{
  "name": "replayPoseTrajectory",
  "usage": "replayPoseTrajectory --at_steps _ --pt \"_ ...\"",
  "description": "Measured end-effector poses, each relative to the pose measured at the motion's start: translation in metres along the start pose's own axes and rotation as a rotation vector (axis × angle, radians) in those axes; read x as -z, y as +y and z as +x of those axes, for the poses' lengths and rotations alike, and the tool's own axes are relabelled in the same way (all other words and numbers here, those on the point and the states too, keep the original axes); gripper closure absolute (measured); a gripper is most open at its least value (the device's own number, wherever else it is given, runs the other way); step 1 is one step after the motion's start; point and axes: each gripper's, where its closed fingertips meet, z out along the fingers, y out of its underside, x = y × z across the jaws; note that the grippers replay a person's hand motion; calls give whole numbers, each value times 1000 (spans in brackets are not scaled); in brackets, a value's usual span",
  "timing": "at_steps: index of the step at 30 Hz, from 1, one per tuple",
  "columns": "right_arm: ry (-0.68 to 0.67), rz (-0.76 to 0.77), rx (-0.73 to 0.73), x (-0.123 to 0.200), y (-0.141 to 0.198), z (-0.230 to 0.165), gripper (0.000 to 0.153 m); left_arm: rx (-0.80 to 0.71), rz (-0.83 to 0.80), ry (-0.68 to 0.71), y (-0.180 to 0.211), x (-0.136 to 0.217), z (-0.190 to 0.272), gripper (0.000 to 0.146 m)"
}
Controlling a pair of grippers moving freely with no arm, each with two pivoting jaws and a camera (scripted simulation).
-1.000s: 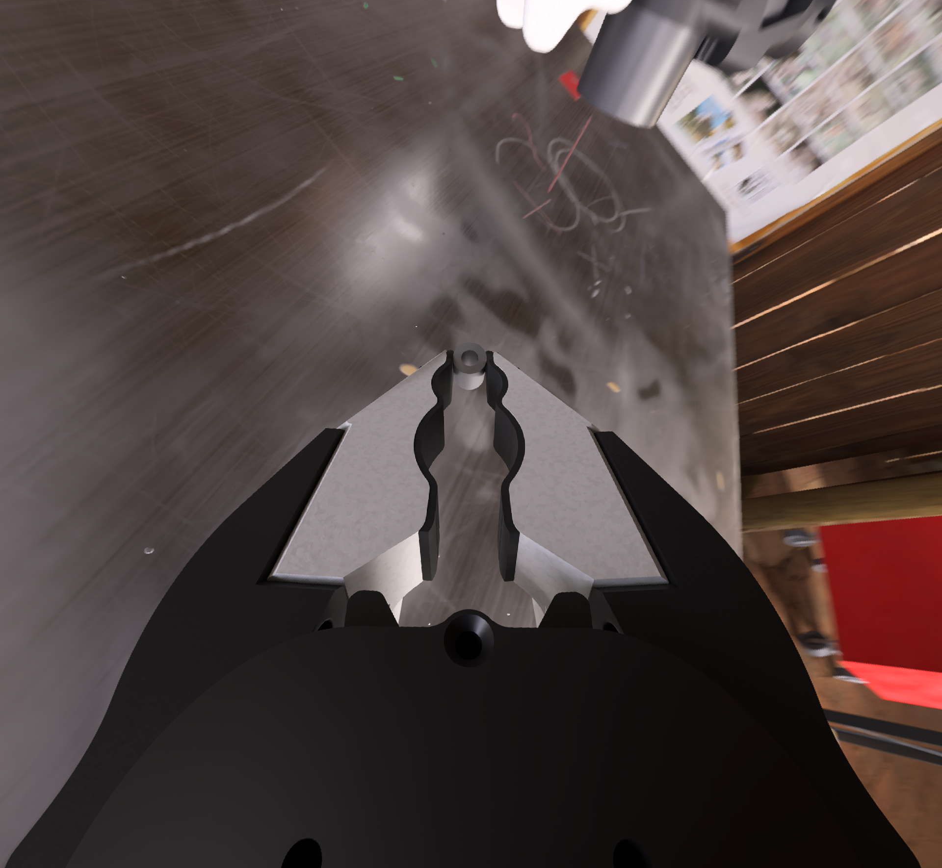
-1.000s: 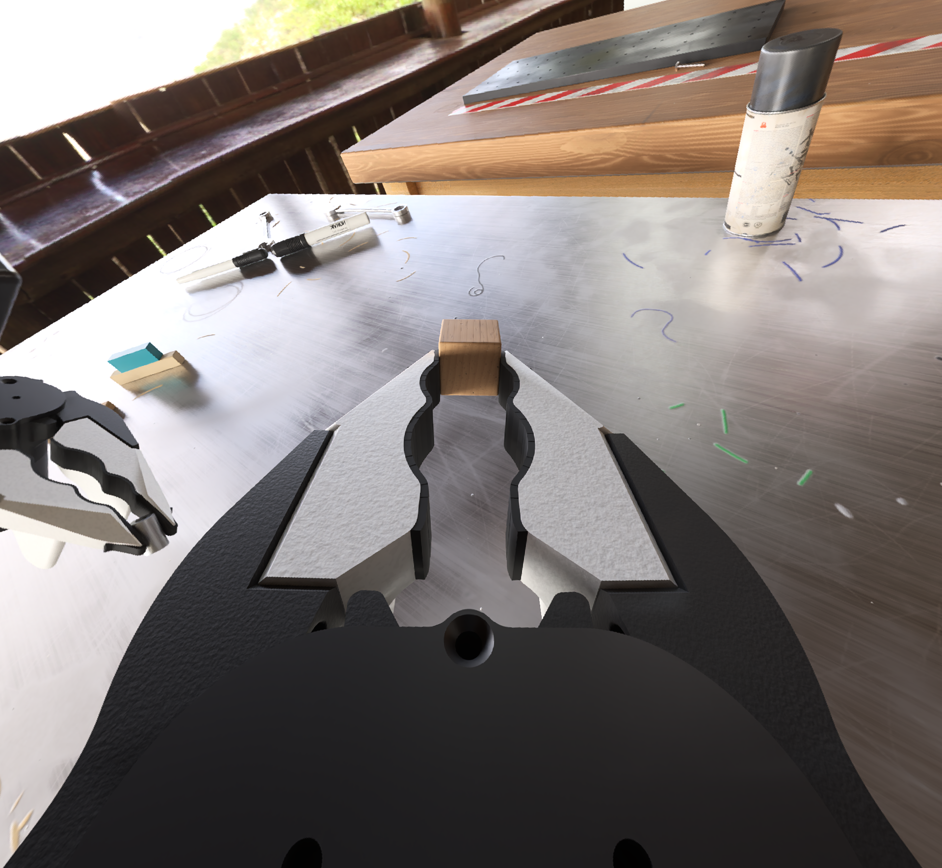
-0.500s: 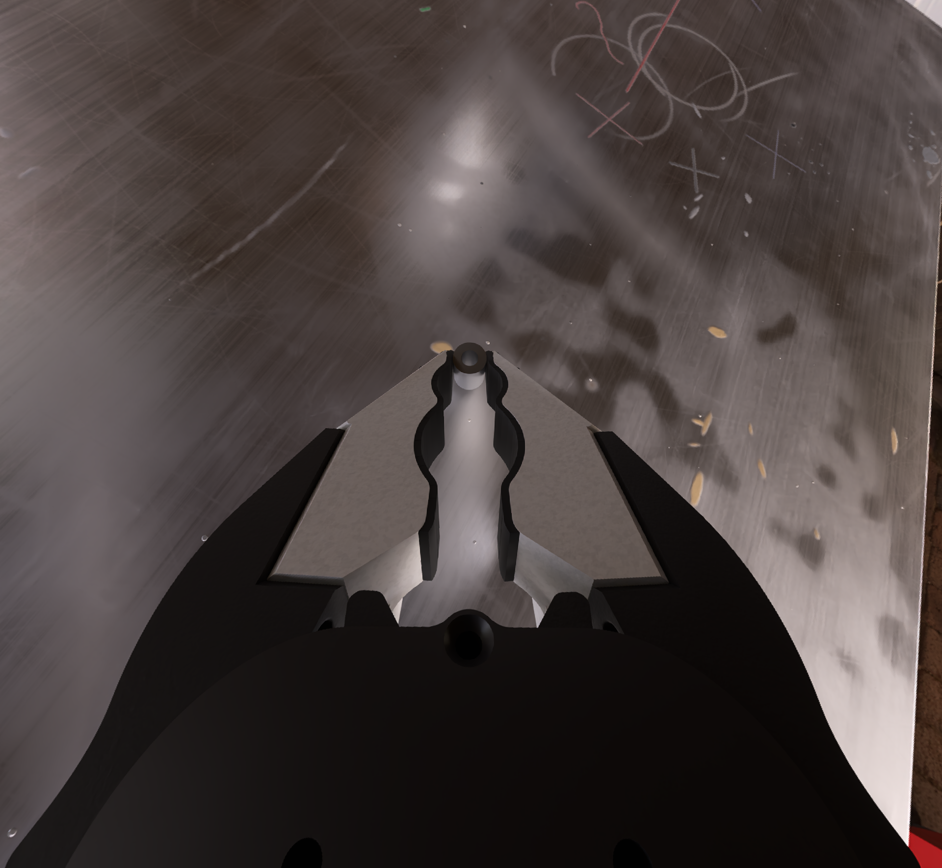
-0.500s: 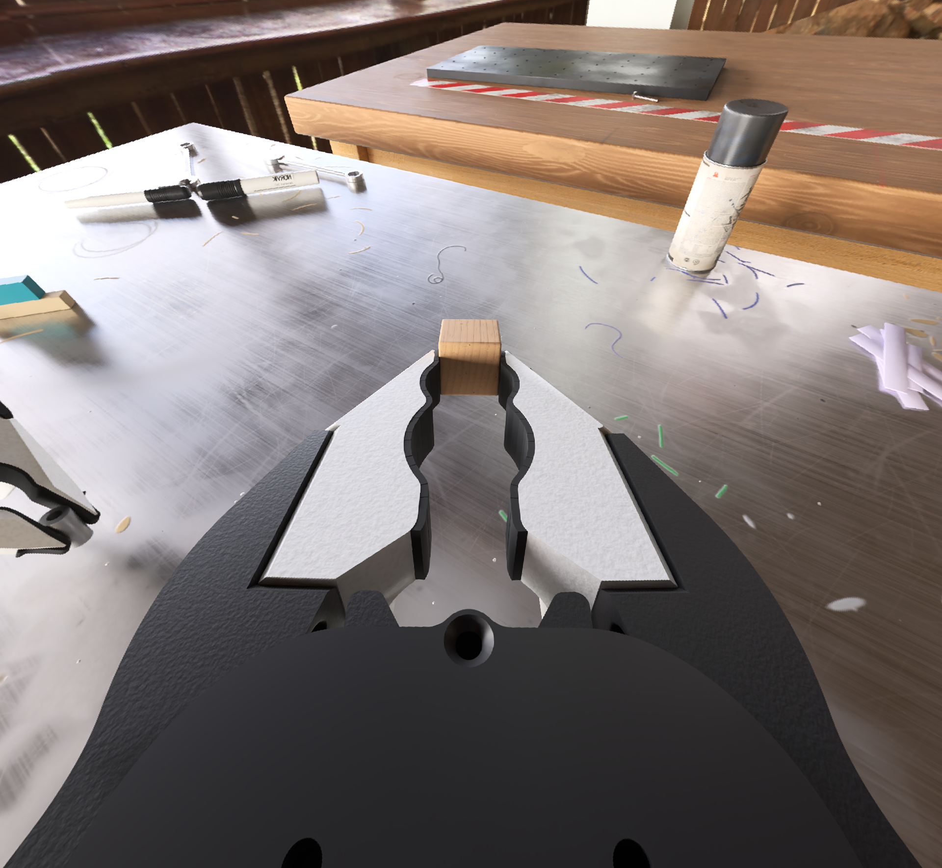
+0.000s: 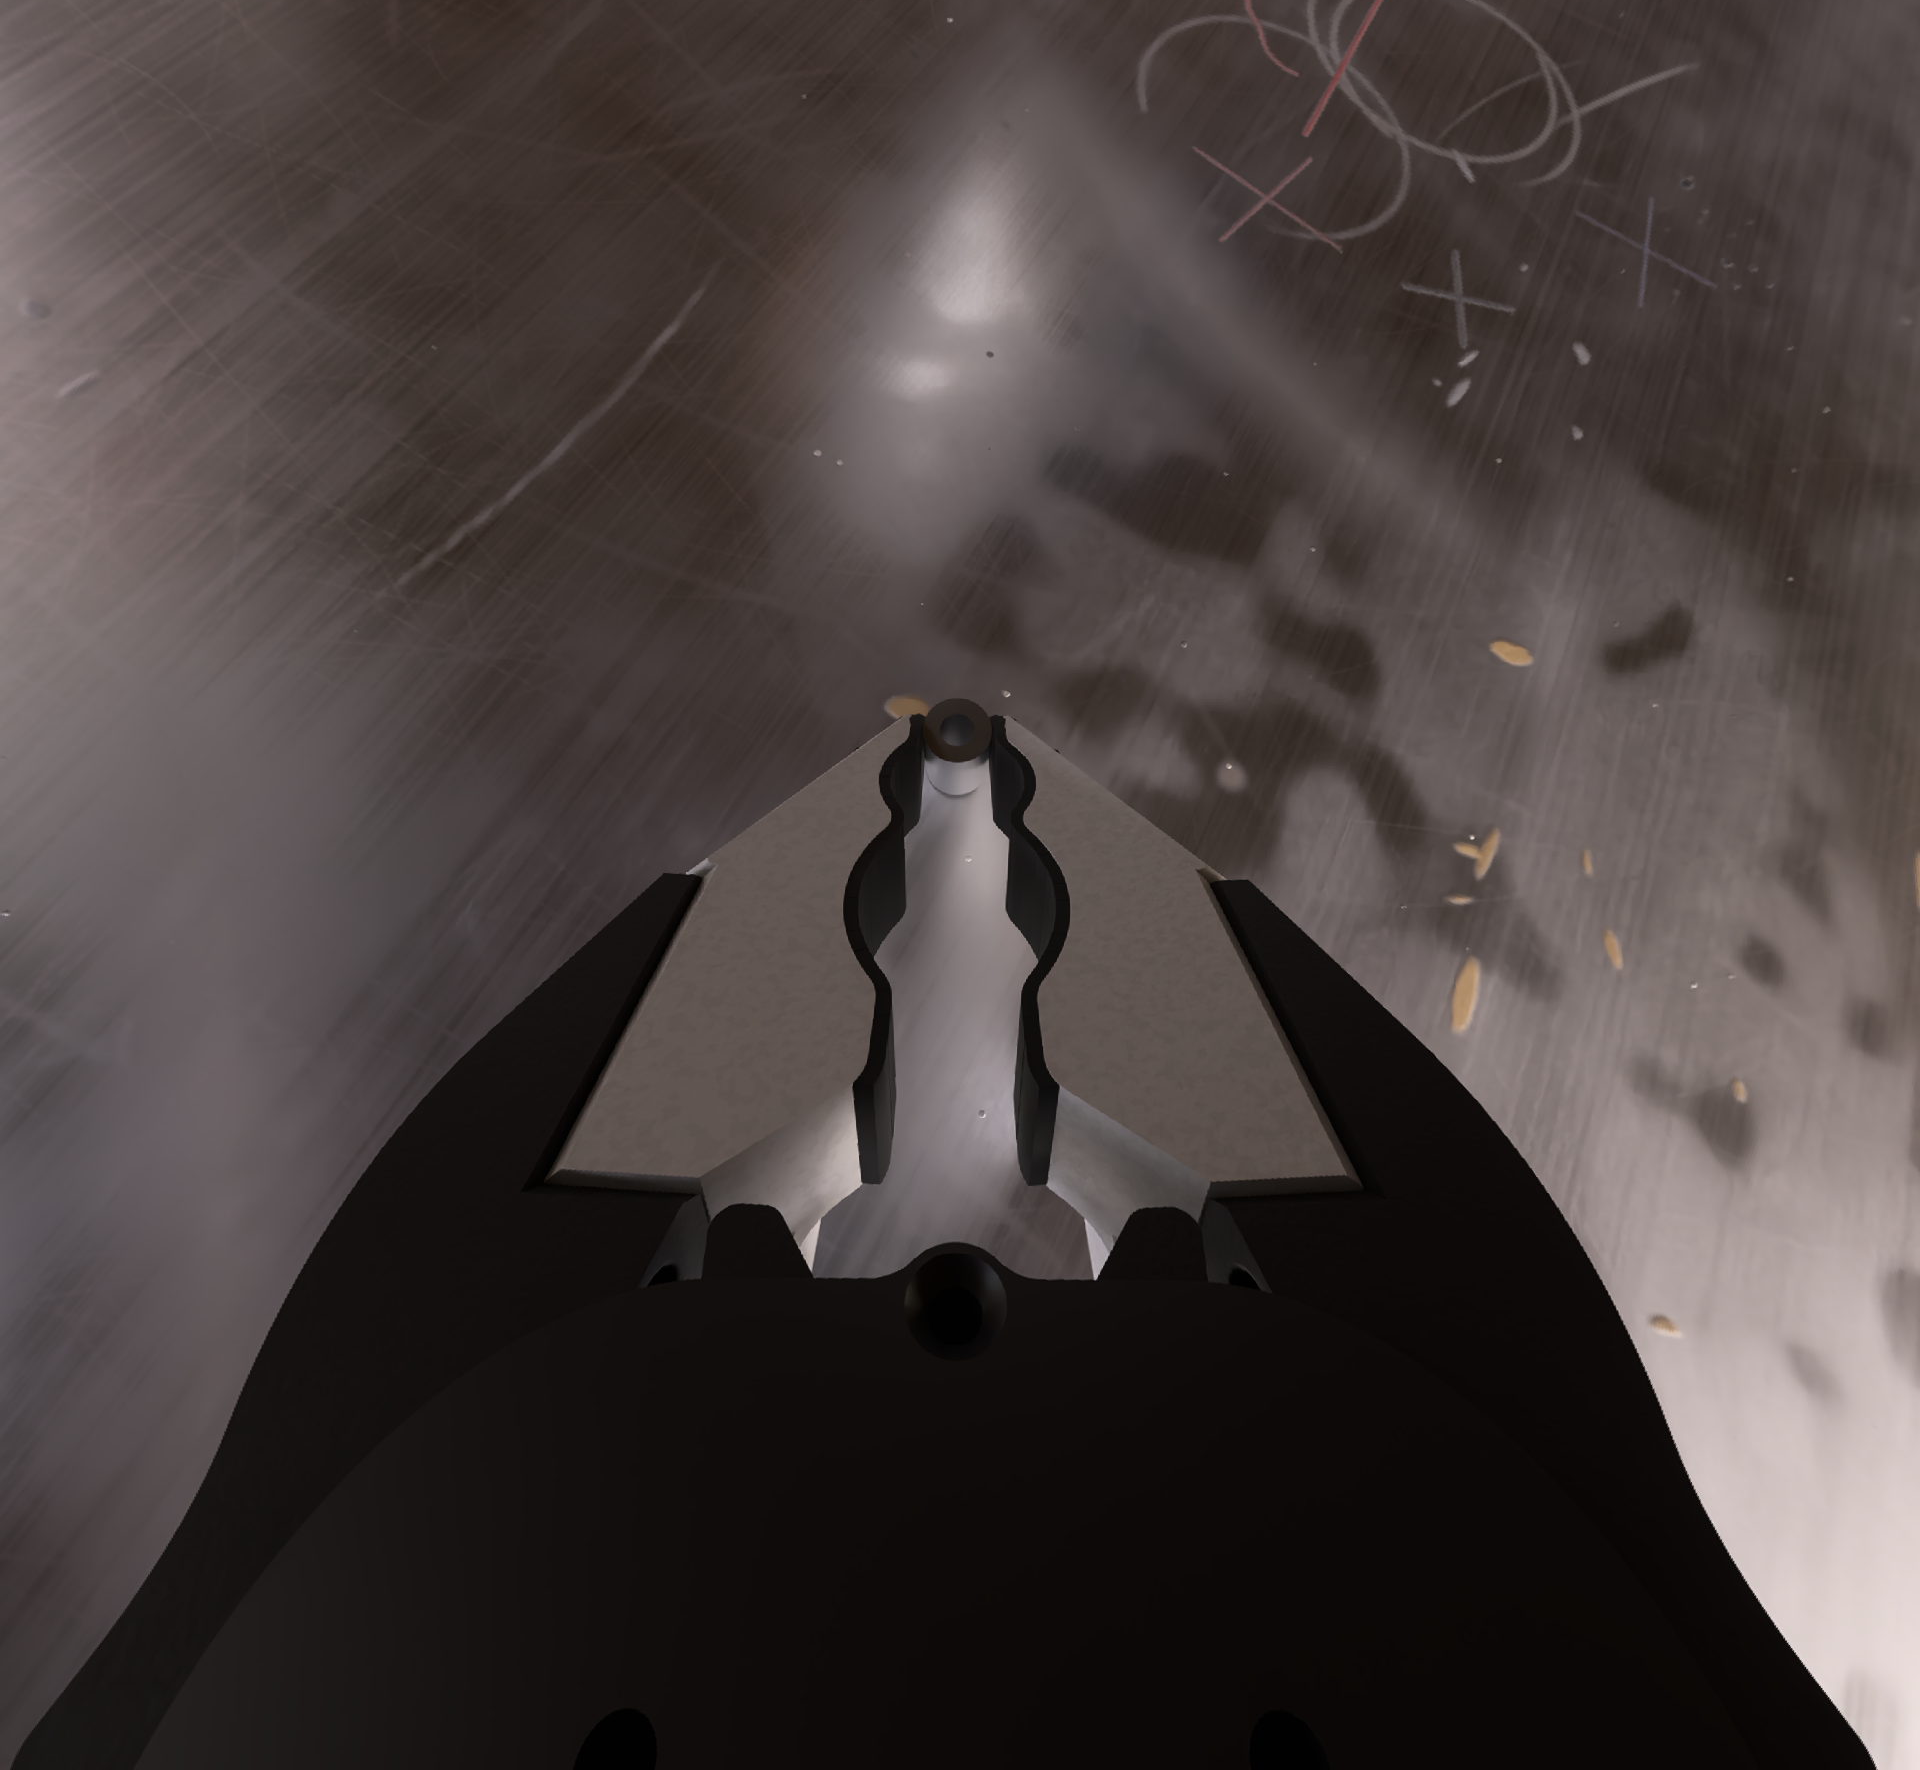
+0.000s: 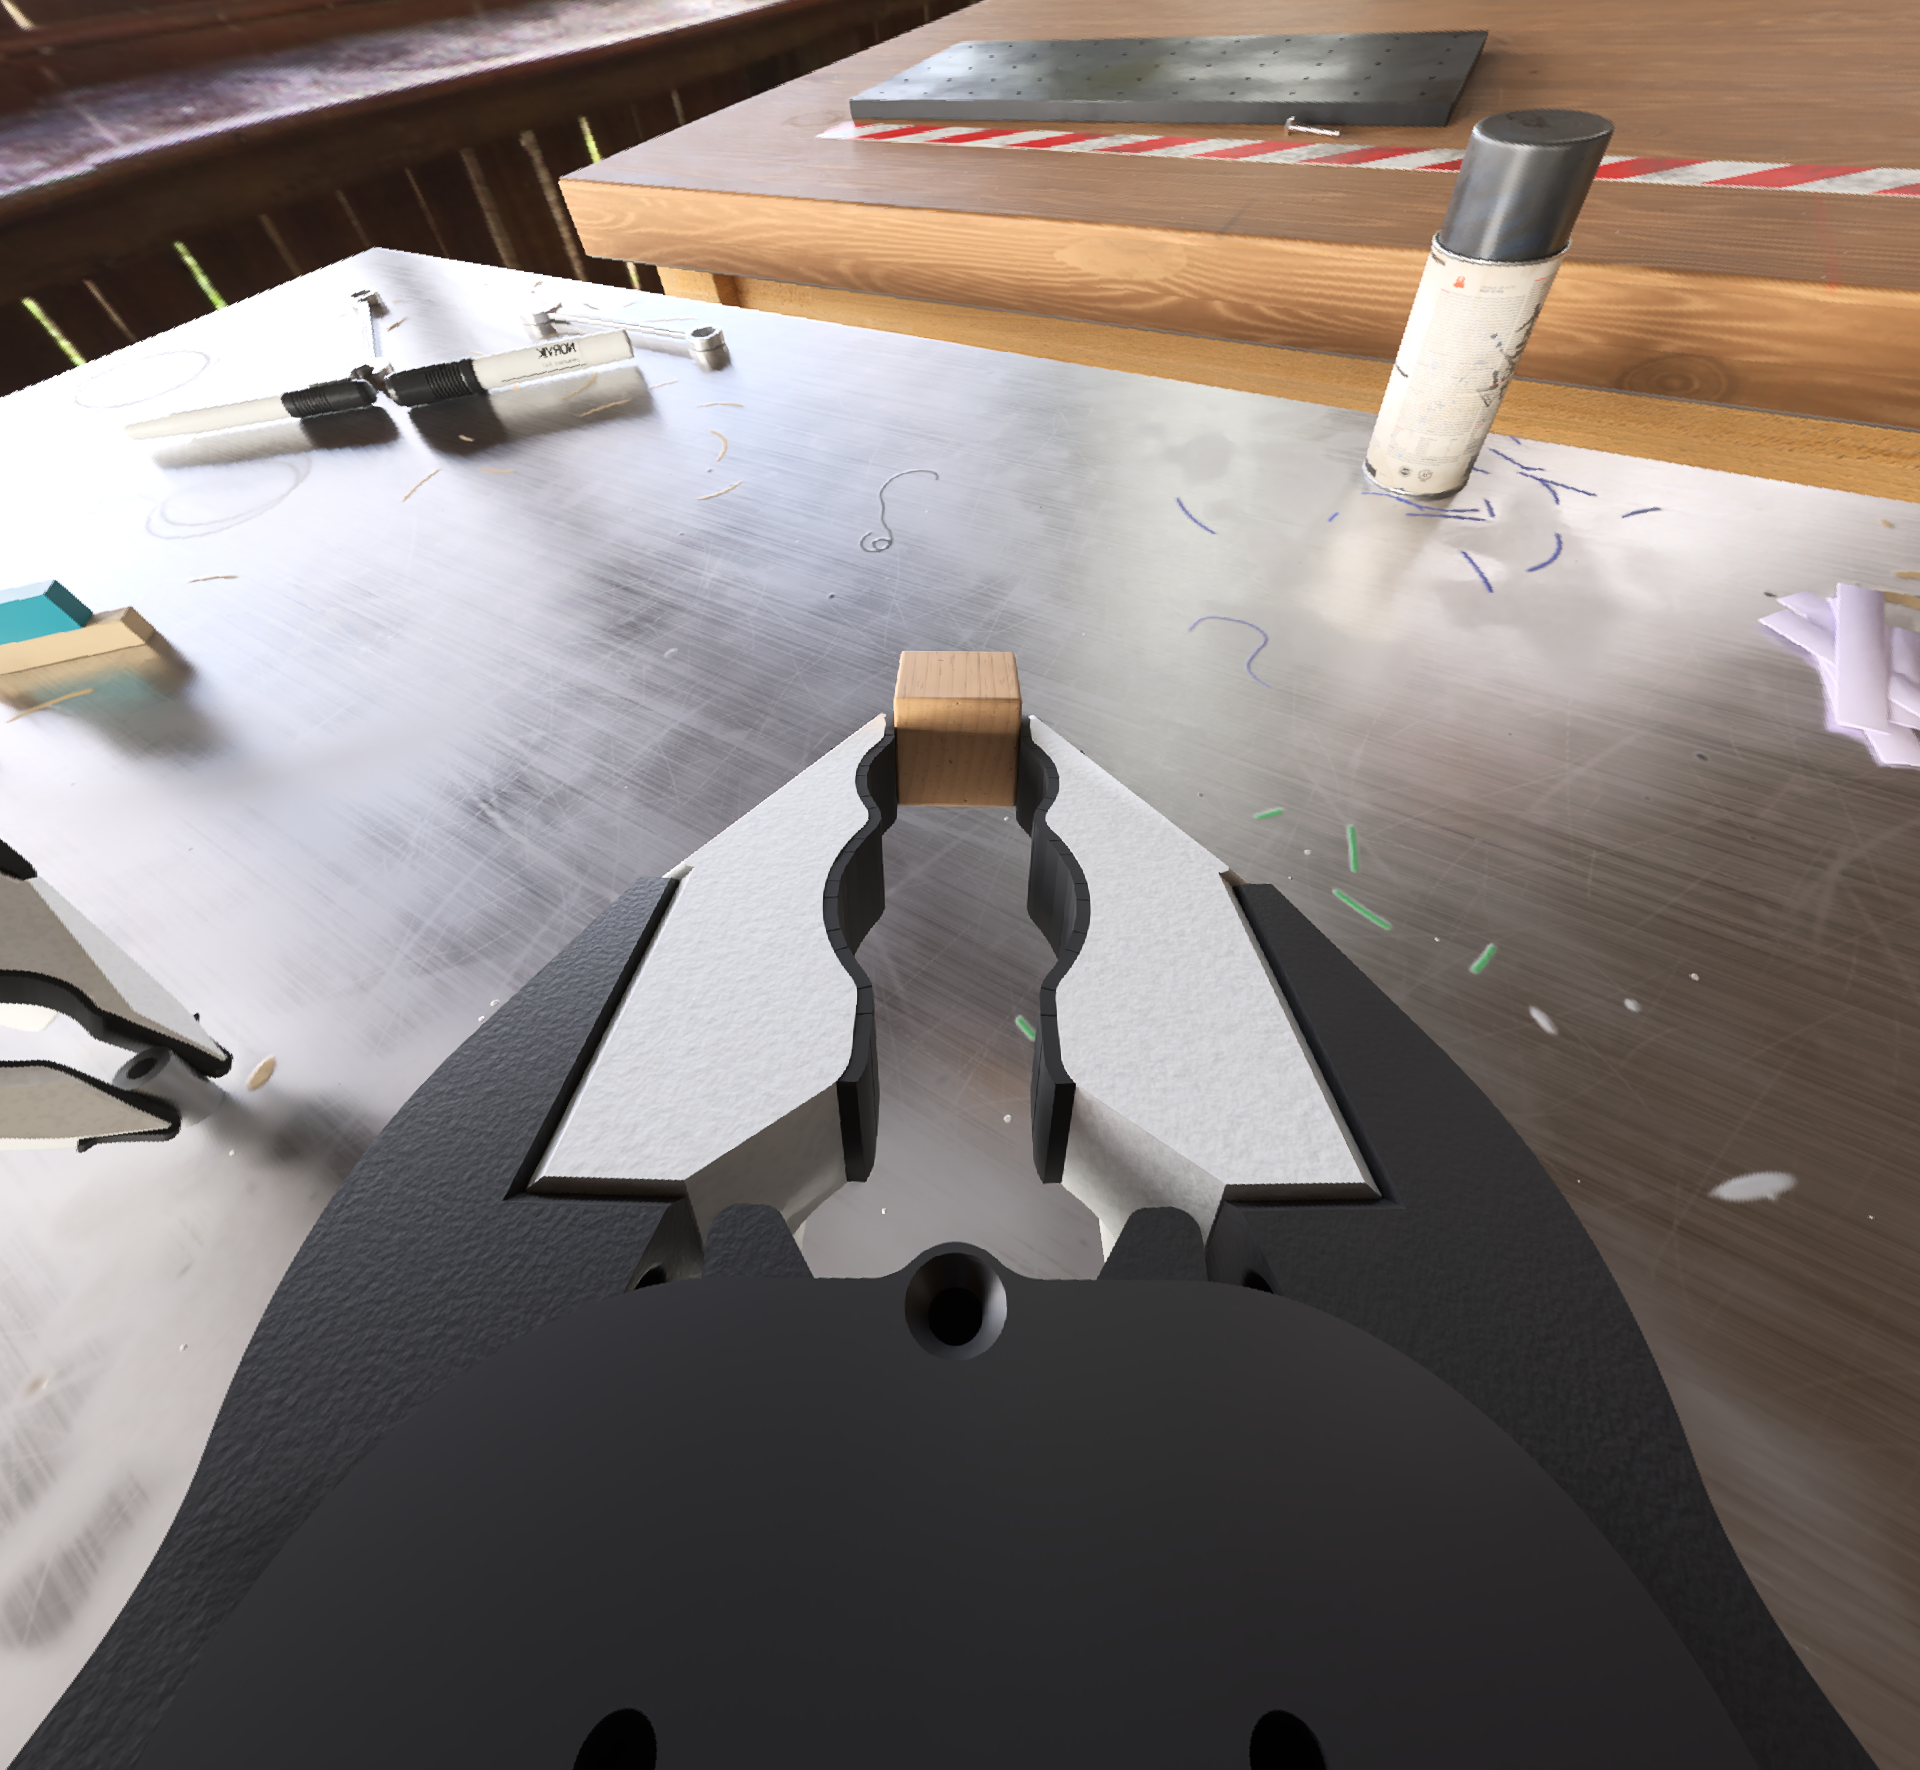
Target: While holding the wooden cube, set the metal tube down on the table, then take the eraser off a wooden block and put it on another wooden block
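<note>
My right gripper (image 6: 956,744) is shut on the wooden cube (image 6: 954,728) and holds it above the metal table (image 6: 727,640). My left gripper (image 5: 957,733) is shut on the small metal tube (image 5: 957,728), seen end-on between the fingertips, pointing down close to the tabletop (image 5: 520,318). The left gripper also shows at the left edge of the right wrist view (image 6: 156,1081), with the tube (image 6: 140,1066) low over the table. A teal eraser (image 6: 42,606) lies on a flat wooden block (image 6: 88,645) at the far left.
Two markers (image 6: 384,390) and a wrench (image 6: 644,333) lie at the back left. A spray can (image 6: 1475,307) stands at the back right by a raised wooden bench (image 6: 1143,266). White paper scraps (image 6: 1860,681) lie at the right edge. Scribbles (image 5: 1382,79) mark the tabletop.
The left gripper has sunk lower toward the tabletop with the tube. The right gripper has swung its view a little rightward and steadied, still holding the cube.
</note>
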Motion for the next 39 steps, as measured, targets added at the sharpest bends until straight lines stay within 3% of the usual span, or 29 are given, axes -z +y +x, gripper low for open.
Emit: replayPoseTrajectory --at_steps 7,38,39 --pt "-17 -5 1 -1 1 -3 131 -68 -8 -64 0 0 -3 134" --pt "-39 22 6 4 -5 -9 131 -61 6 -39 -1 0 -1 134" --pt "-40 24 10 4 -6 -9 131 -46 21 -25 -3 2 0 127"
